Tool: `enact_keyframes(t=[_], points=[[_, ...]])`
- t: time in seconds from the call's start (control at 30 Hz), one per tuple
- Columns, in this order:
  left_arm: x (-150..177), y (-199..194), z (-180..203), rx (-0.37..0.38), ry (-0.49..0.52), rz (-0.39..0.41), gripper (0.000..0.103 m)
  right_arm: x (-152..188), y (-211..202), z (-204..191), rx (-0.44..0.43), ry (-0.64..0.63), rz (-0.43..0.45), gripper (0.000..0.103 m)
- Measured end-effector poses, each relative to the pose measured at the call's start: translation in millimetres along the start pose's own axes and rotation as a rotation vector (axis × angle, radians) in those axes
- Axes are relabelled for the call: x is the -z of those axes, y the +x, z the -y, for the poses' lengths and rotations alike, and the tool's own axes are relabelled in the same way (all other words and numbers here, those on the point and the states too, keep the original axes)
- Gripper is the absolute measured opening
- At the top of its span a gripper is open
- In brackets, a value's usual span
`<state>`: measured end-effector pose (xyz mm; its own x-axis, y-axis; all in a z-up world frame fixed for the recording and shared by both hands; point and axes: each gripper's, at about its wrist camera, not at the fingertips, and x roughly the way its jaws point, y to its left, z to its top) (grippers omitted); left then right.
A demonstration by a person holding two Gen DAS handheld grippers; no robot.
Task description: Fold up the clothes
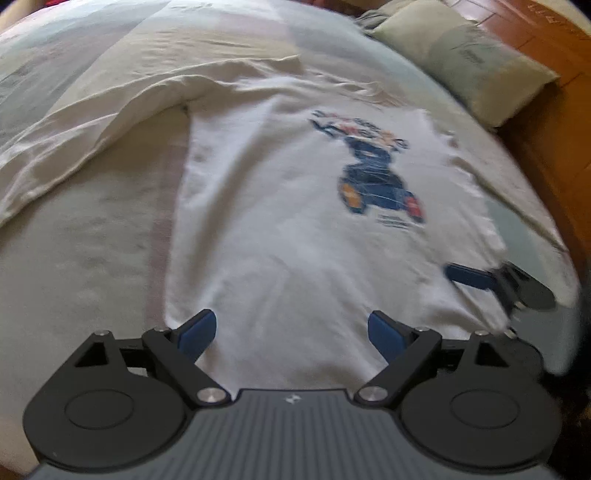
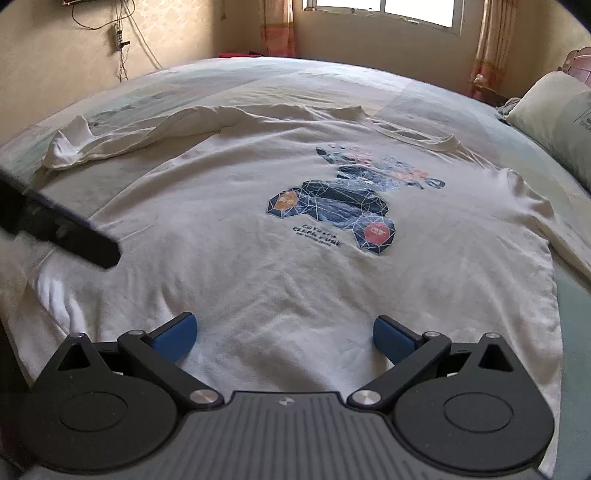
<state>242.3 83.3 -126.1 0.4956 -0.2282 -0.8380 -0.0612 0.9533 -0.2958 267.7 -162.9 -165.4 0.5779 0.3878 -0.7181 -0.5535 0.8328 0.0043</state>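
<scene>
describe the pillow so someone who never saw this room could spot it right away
Start with the big bed that fills the room below the window. A white t-shirt with a blue print lies flat across it; past the shirt's collar, at the bed's right edge, sits the pillow. It is the only plump, pale green thing there, while everything else lies flat.

Black hand-held gripper (image 1: 291,334), blue pads (image 1: 197,330), silver screws

T-shirt (image 2: 258,258) flat on bed (image 2: 424,96), pillow (image 2: 554,118) right.
</scene>
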Motion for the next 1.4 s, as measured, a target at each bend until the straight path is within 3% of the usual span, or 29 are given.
enact_keyframes(t=[0.3, 0.4, 0.6, 0.73, 0.87, 1.07, 1.17, 1.23, 1.4], points=[[38, -27, -4, -0.026, -0.036, 0.01, 0.089, 1, -3, 4, -0.02, -0.014, -0.01, 0.103], [39, -33, 2, 0.051, -0.027, 0.051, 0.09, 1, -3, 3, -0.018, -0.02, -0.011, 0.103], [46, -18, 4, 0.02, -0.032, 0.033, 0.089, -1, -8, 6, -0.019, -0.033, -0.038, 0.103], [27, -28, 7, 0.014, -0.025, 0.072, 0.089, 0, -25, 12, -0.021, -0.02, 0.01, 0.103], [-12, -29, 10, 0.015, -0.027, 0.144, 0.09, 2, -22, 8, -0.096, 0.007, 0.009, 0.103], [-76, 9, 7, 0.026, -0.072, 0.165, 0.09, 7, -12, -13, -0.082, -0.079, -0.015, 0.103], [-93, 36, -4, 0.067, -0.144, 0.13, 0.09, 7, -12, -11, -0.092, -0.064, -0.015, 0.103], [-99, 53, -12, 0.04, -0.173, 0.123, 0.089, 8, -12, -12, -0.085, -0.068, -0.011, 0.103], [-120, 78, -37, 0.028, -0.24, 0.173, 0.09, 8, -12, -13, -0.082, -0.067, -0.002, 0.103]])
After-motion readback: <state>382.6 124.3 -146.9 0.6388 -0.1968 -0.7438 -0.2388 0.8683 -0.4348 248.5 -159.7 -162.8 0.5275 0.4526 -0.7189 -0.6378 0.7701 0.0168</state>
